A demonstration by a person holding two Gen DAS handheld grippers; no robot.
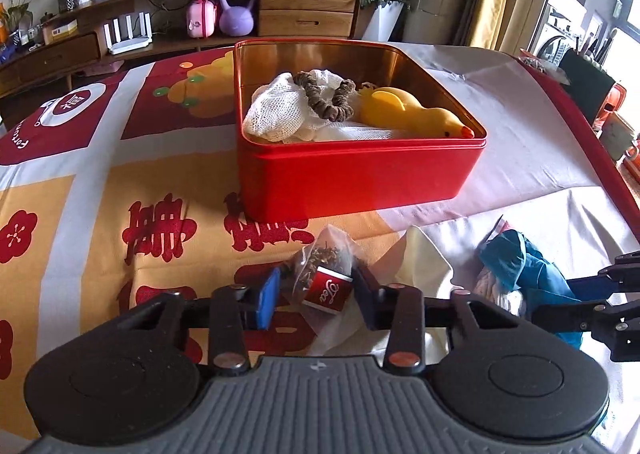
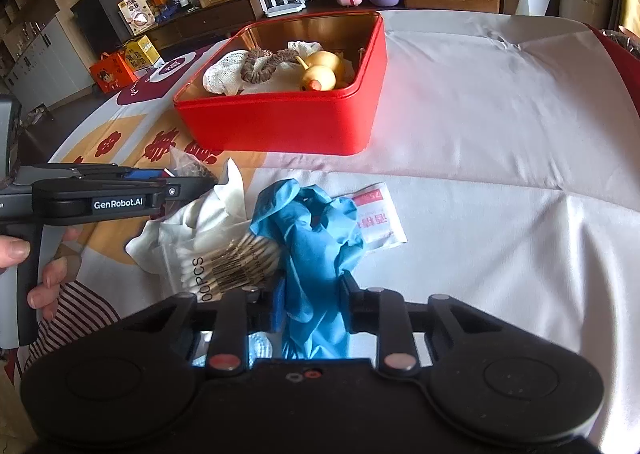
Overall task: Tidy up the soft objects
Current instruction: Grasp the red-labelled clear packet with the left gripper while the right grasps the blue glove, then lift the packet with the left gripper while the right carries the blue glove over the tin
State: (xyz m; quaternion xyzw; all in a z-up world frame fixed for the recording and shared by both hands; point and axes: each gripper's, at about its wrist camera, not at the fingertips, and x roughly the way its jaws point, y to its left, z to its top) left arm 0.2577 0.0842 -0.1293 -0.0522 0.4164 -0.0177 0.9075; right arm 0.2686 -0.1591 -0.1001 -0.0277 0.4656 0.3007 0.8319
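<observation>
A clear tea bag (image 1: 320,274) with a red "Tea" label lies on the tablecloth in front of the red tin (image 1: 360,182). My left gripper (image 1: 316,296) is shut on it, a blue pad against each side. In the right wrist view a crumpled blue glove (image 2: 316,238) lies on the white cloth, and my right gripper (image 2: 313,304) is shut on its near end. The red tin (image 2: 280,126) stands open and holds a white mesh cloth (image 1: 276,110), a brown scrunchie (image 1: 328,98) and a yellow duck (image 1: 412,114).
Beside the glove lie a bag of cotton swabs (image 2: 224,258), a cream cloth (image 2: 224,202) and a white sachet (image 2: 378,220). A person's hand (image 2: 48,270) holds the left gripper's handle. A wooden sideboard (image 1: 304,10) stands beyond the table.
</observation>
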